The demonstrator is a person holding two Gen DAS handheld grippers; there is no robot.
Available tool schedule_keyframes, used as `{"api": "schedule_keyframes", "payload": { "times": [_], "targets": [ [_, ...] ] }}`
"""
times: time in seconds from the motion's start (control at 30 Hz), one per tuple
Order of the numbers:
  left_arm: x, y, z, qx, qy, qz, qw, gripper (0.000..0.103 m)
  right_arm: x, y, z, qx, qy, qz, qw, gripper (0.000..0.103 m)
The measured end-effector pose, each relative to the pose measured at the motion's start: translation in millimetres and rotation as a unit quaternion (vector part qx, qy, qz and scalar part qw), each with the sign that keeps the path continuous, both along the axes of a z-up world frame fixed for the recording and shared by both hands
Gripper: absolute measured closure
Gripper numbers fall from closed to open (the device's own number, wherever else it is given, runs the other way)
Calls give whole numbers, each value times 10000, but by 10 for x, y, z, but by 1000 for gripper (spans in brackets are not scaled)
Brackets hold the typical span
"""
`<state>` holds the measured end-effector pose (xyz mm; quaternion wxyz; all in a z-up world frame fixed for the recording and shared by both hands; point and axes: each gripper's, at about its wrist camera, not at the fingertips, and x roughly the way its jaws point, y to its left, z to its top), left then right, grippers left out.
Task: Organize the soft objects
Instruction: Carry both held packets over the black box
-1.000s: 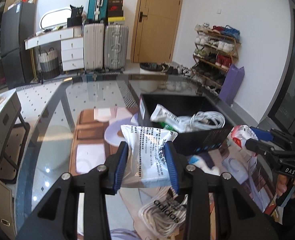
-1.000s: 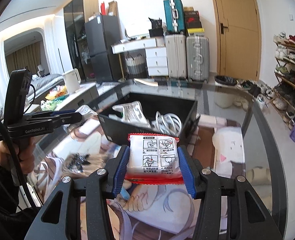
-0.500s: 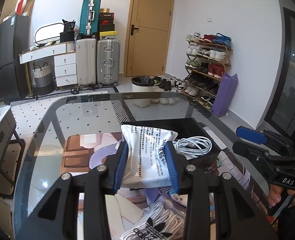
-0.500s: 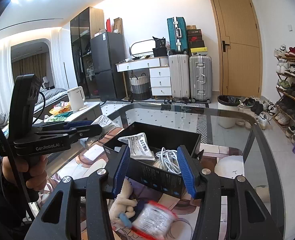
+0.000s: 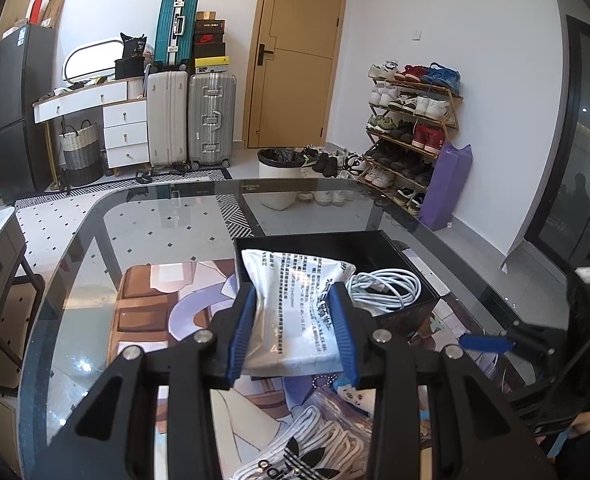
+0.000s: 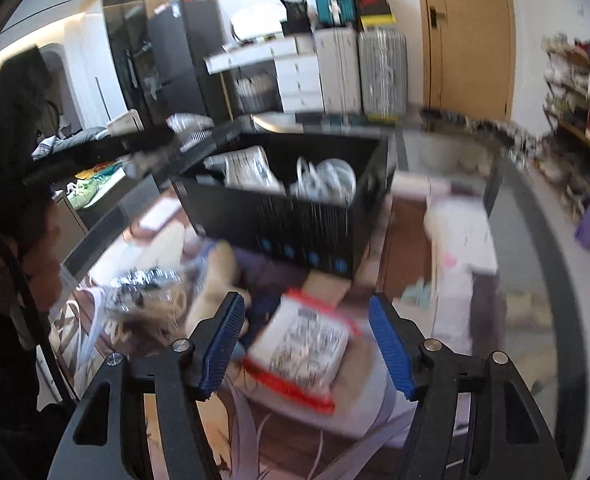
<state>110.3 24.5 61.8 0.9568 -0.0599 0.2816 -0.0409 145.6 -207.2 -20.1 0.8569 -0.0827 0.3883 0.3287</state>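
My left gripper is shut on a white printed packet and holds it just in front of the black box, near its front left corner. The box holds a coiled white cable and another white packet. My right gripper is open. A red-edged white packet lies on the mat between and below its fingers. The right wrist view is blurred. The right gripper also shows at the right edge of the left wrist view.
The box stands on a printed mat on a glass table. A bagged white Adidas item lies below my left gripper. A beige plush and a crinkled clear bag lie left of the red-edged packet. Suitcases, drawers and a shoe rack stand behind.
My right gripper opened and let go of the red-edged packet, which dropped onto the mat. My left gripper lifted its white packet and moved it toward the box.
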Motion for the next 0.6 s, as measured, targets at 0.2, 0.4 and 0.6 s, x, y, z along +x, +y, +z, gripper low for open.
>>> {"api": "schedule_keyframes", "payload": {
  "times": [0.2,0.4,0.6],
  "targets": [
    [26,-20,-26,25,43,-15,10000,66,43,72,-232,-147,311,10,9994,40],
    [31,-32,-34,31,55,-17,10000,66,18,100,-229,-181,144,99,9997,56],
    [30,-34,-41,29,60,-23,10000,66,-1,12,-117,-39,-65,75,9999,57]
  ]
}}
